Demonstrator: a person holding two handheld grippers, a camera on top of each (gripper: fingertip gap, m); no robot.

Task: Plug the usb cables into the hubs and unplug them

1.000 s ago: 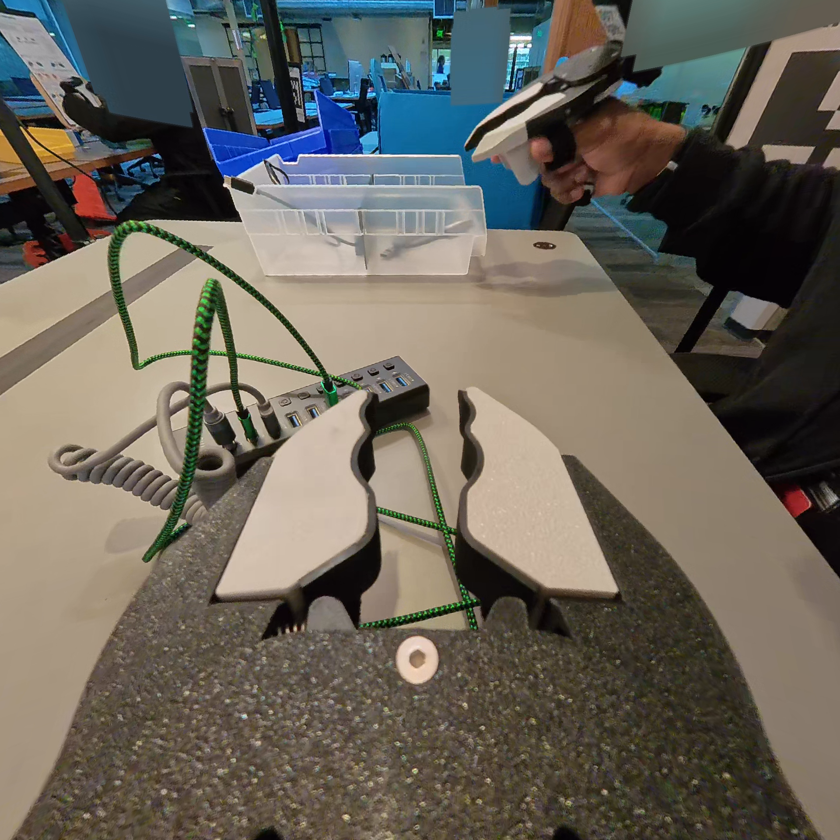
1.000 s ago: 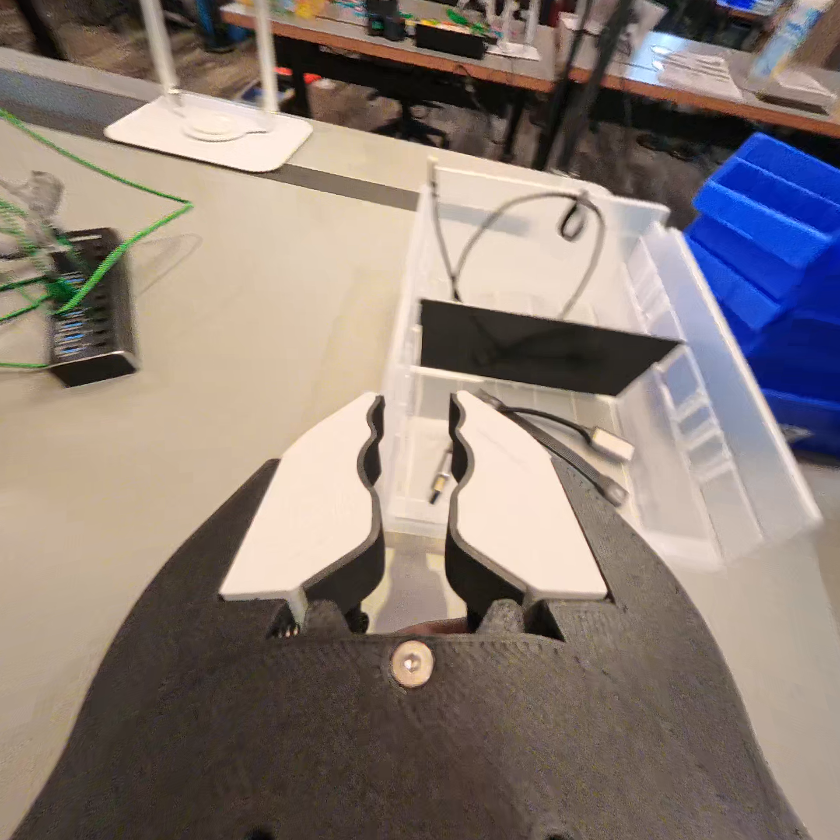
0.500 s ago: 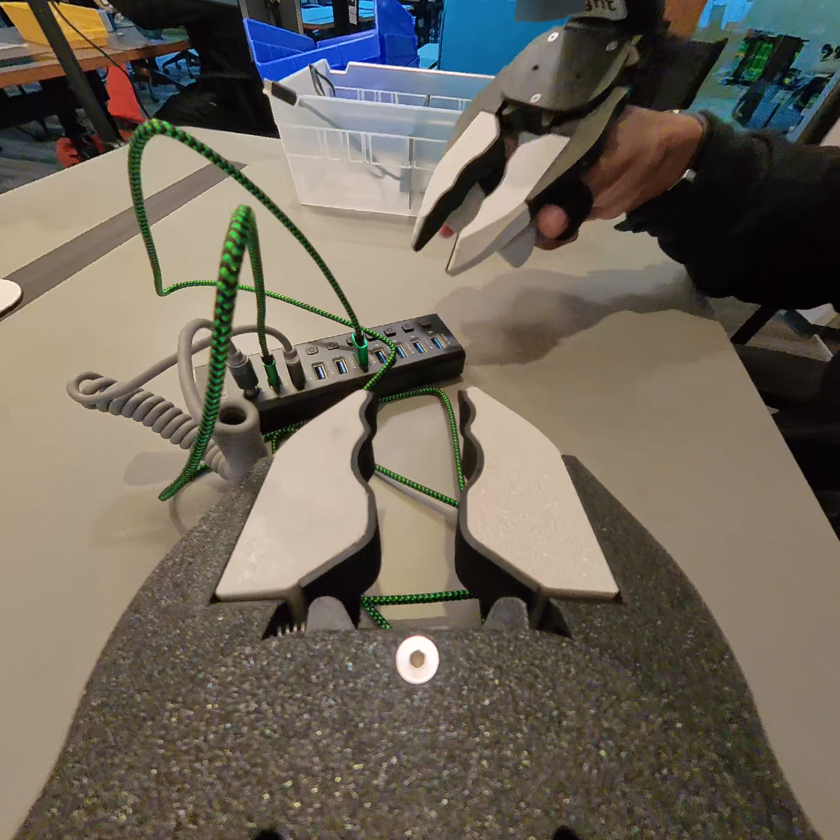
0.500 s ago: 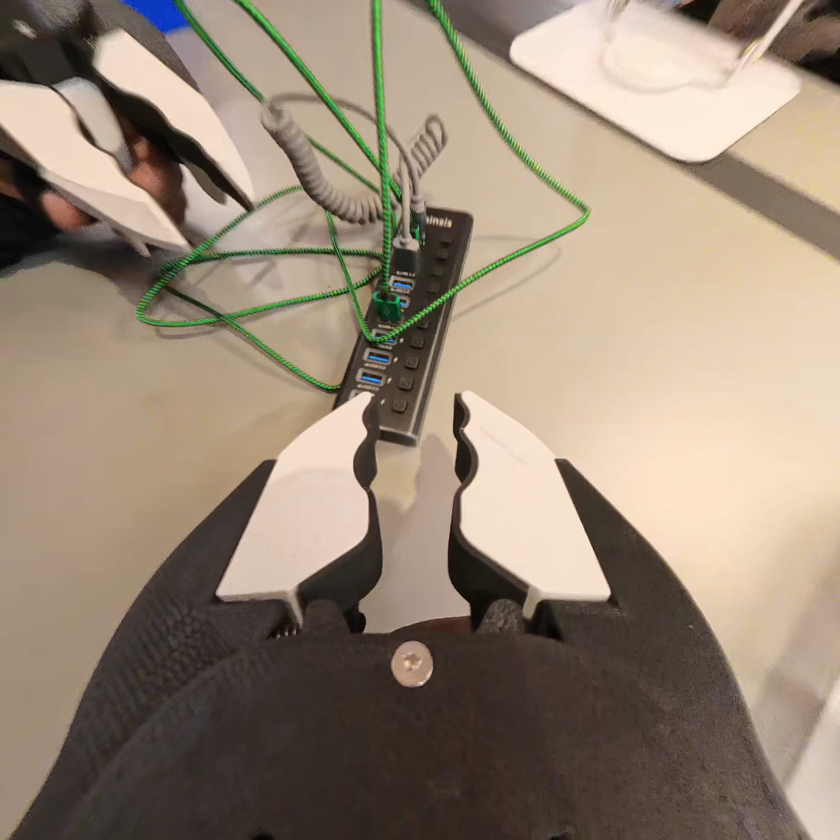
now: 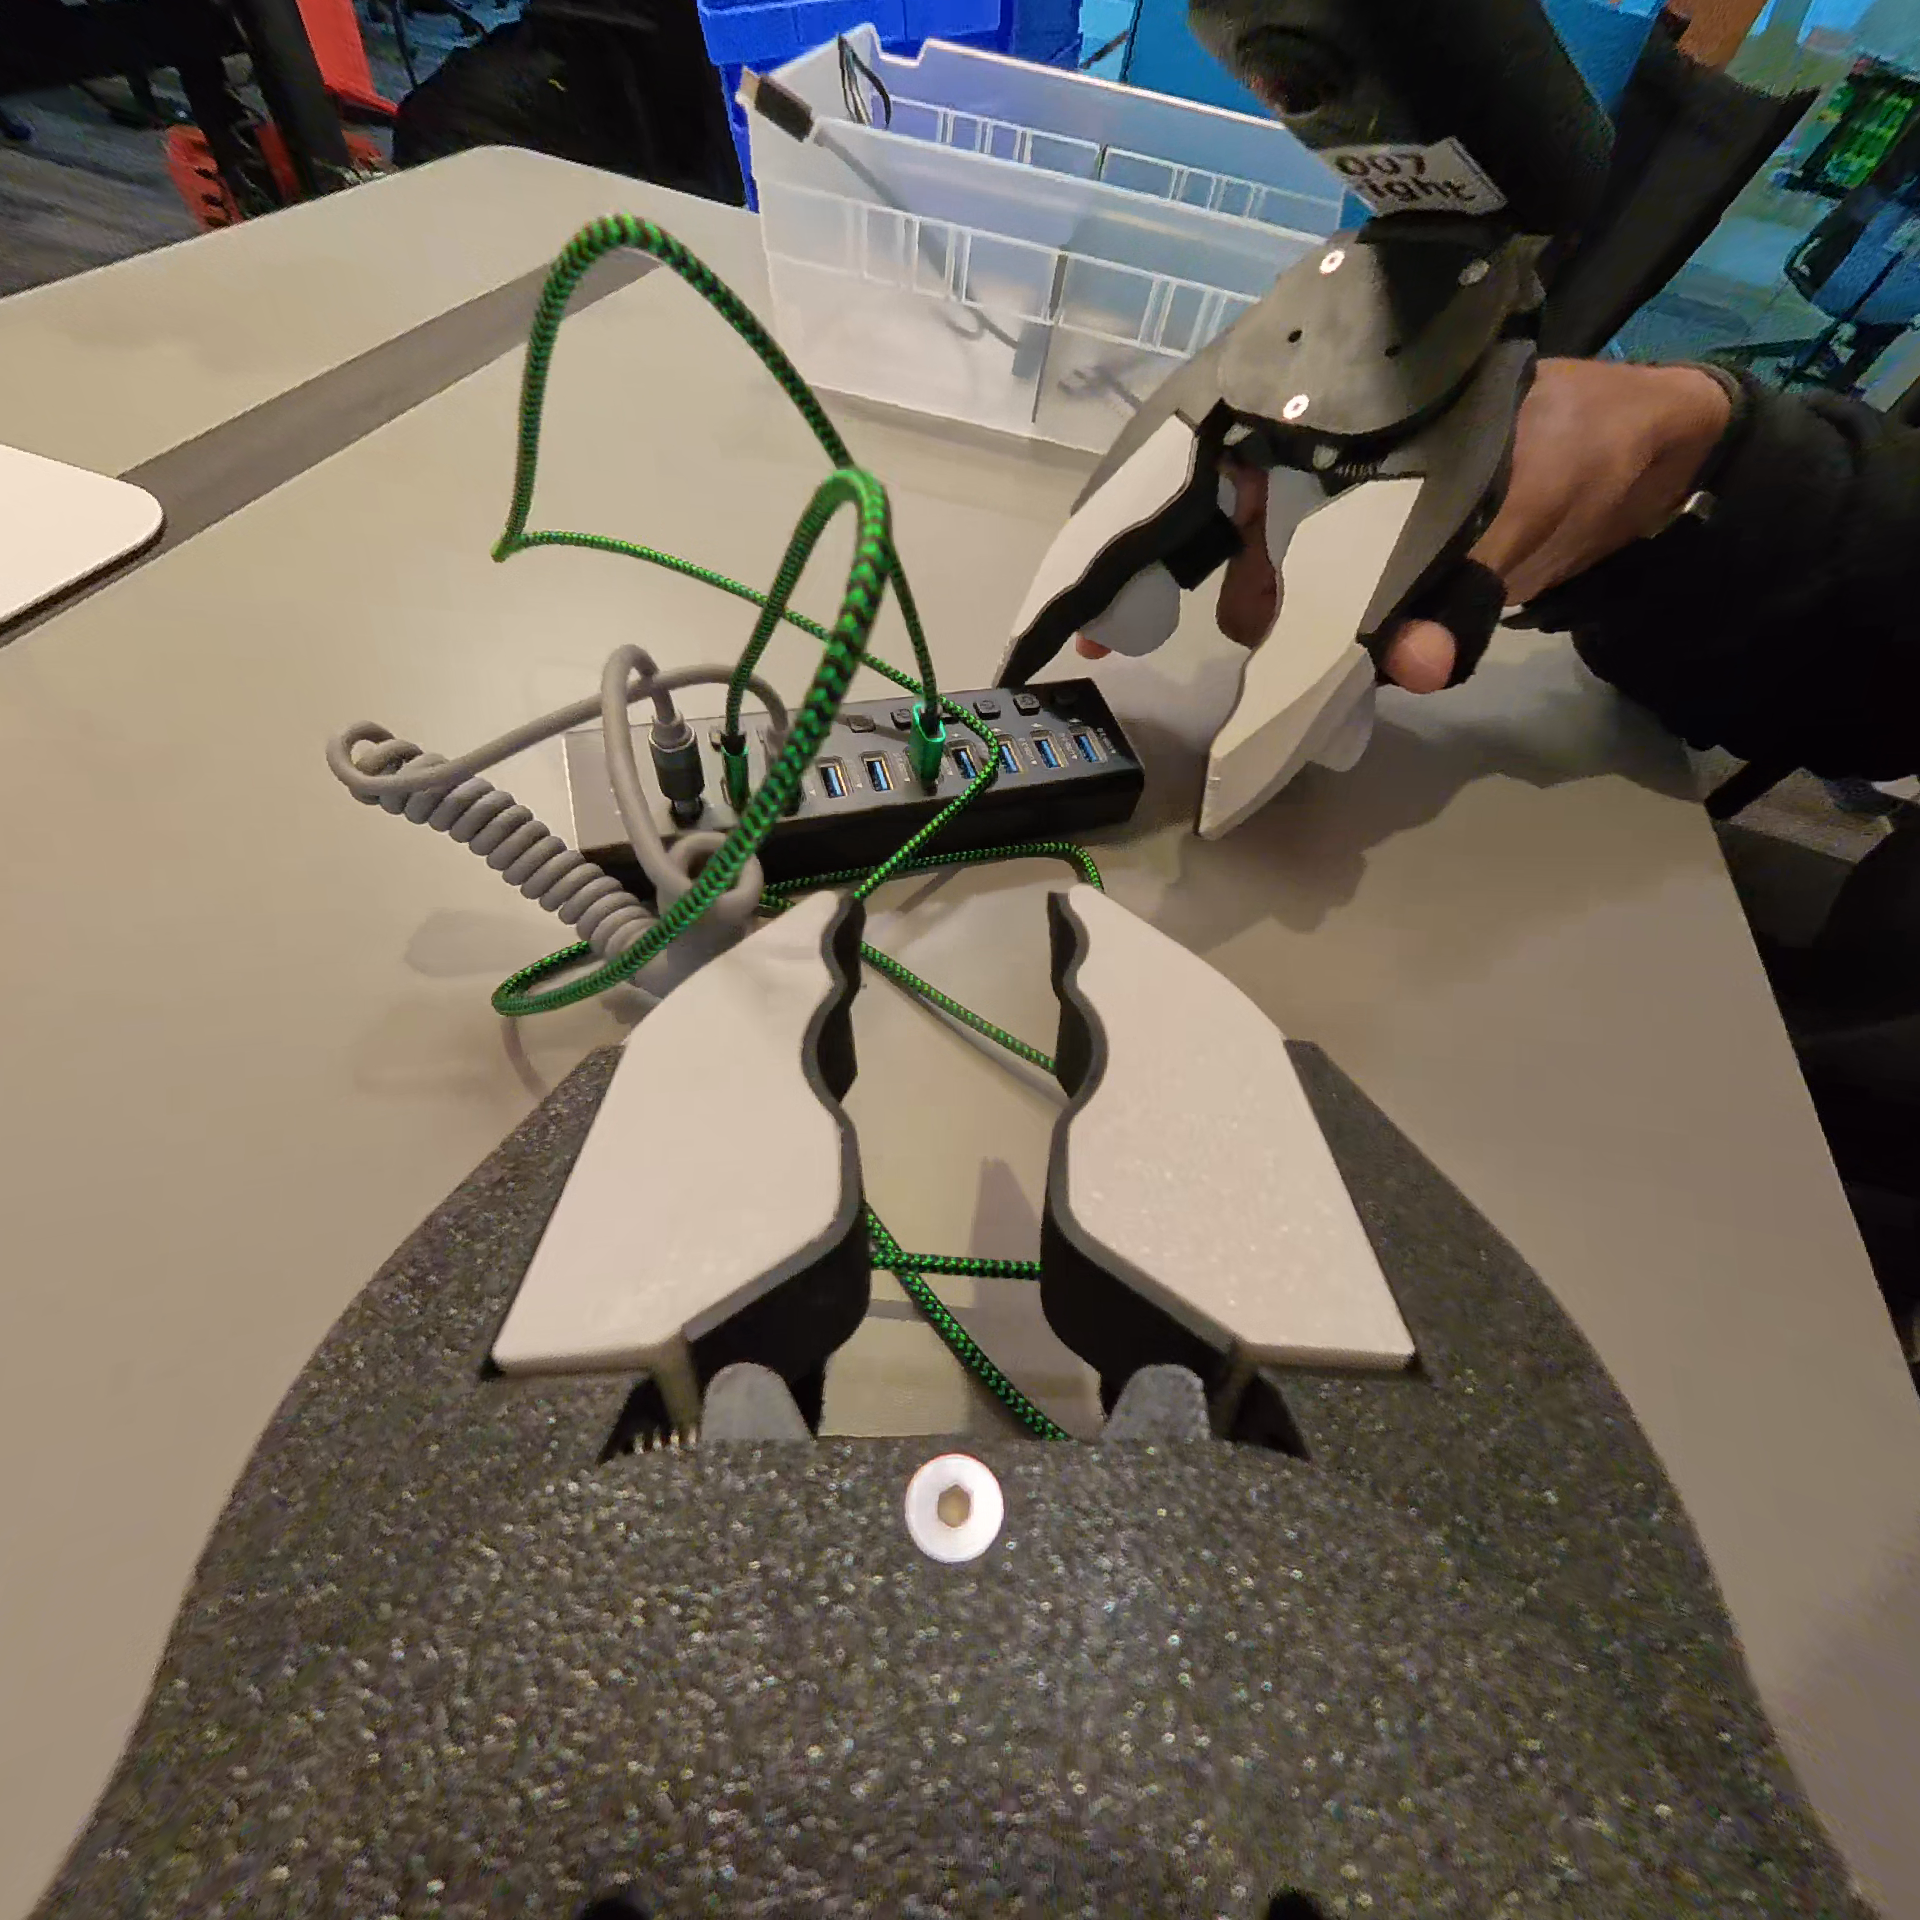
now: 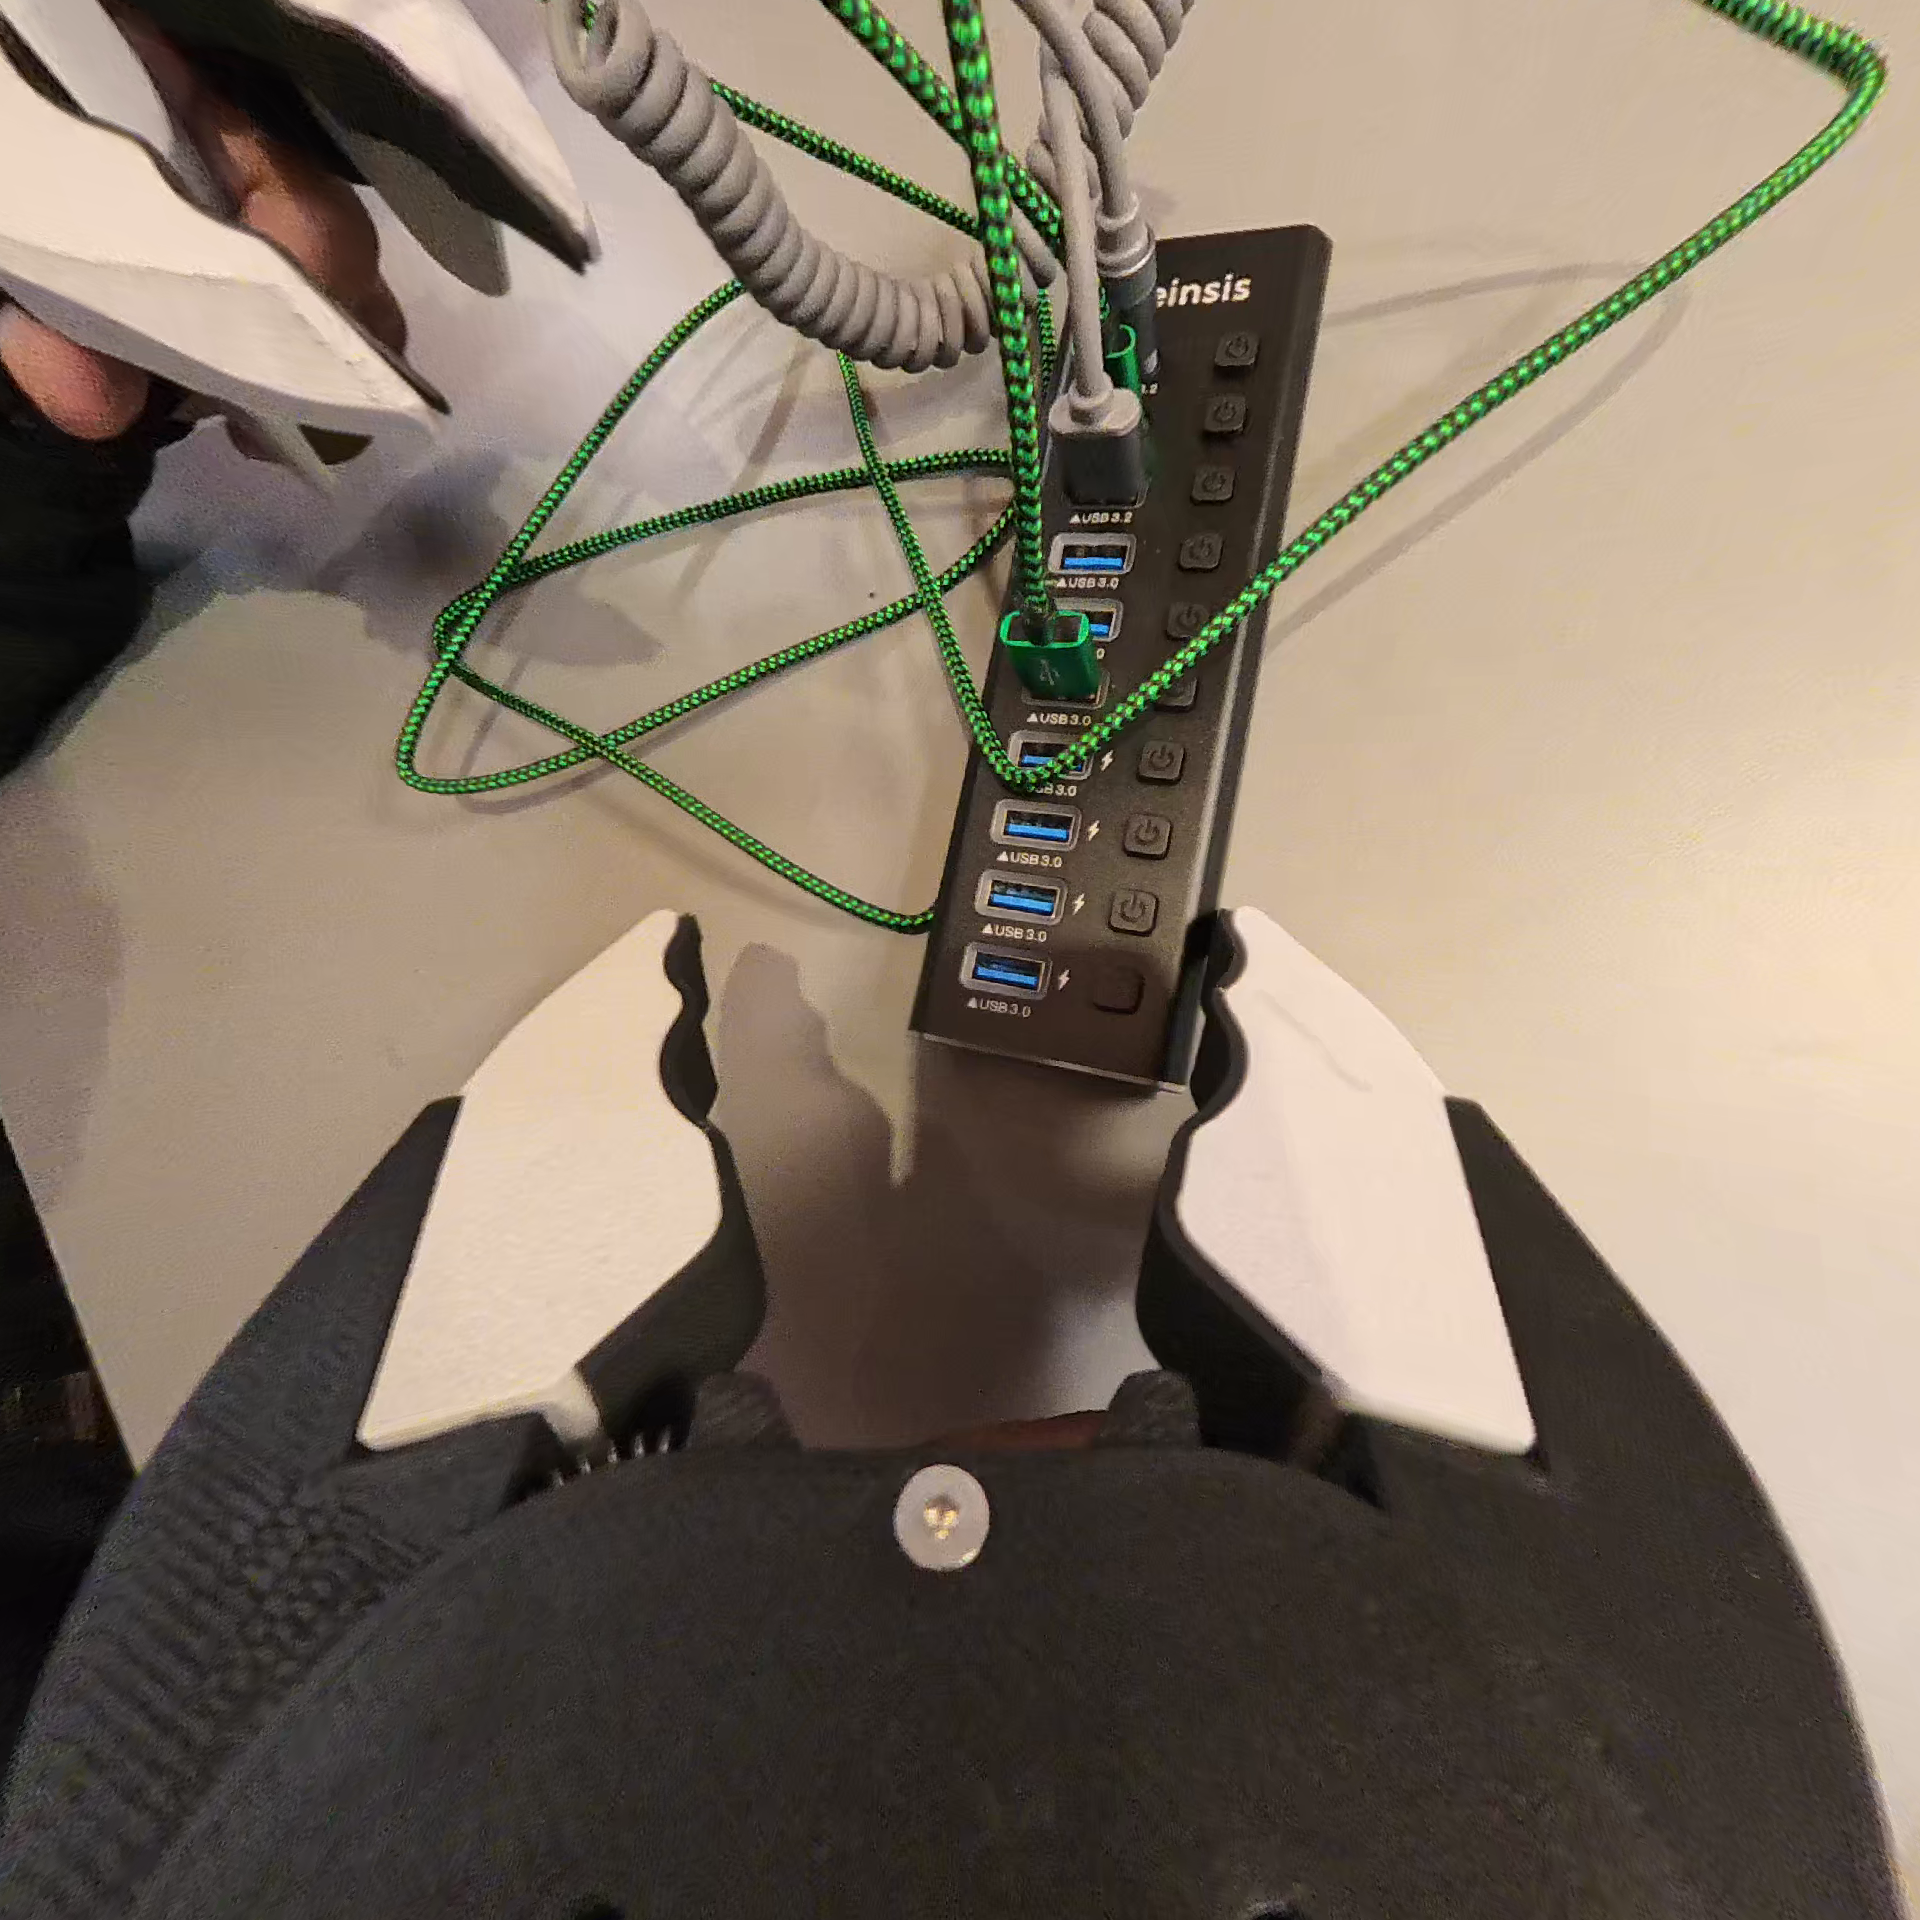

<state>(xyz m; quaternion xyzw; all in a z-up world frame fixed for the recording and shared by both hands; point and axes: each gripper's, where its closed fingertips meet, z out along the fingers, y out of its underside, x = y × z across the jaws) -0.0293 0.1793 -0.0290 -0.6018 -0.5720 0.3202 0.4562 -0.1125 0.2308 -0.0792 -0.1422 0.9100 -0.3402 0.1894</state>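
A black multi-port USB hub (image 5: 1060, 790) lies on the grey table (image 5: 312, 1039). A green braided cable's plug (image 5: 928, 743) sits in a middle port. A grey plug (image 5: 675, 753) and another green plug (image 5: 738, 764) sit near the hub's left end. My left gripper (image 5: 956, 914) is open and empty, low over loose green cable in front of the hub. My right gripper (image 6: 956, 925) is open wide and straddles the hub's (image 6: 1278, 416) near end, its right fingertip (image 6: 1236, 935) against the hub's side. The right gripper also shows in the left wrist view (image 5: 1107, 756).
A grey coiled cable (image 5: 520, 842) lies left of the hub. A clear plastic bin (image 5: 1039, 239) with spare cables stands at the table's back. A white pad (image 5: 62, 530) lies at far left. The table edge (image 5: 1766, 987) runs close on the right.
My right gripper swung from the clear bin to the hub, came down and opened wider around its end. My left gripper moved a little closer to the hub.
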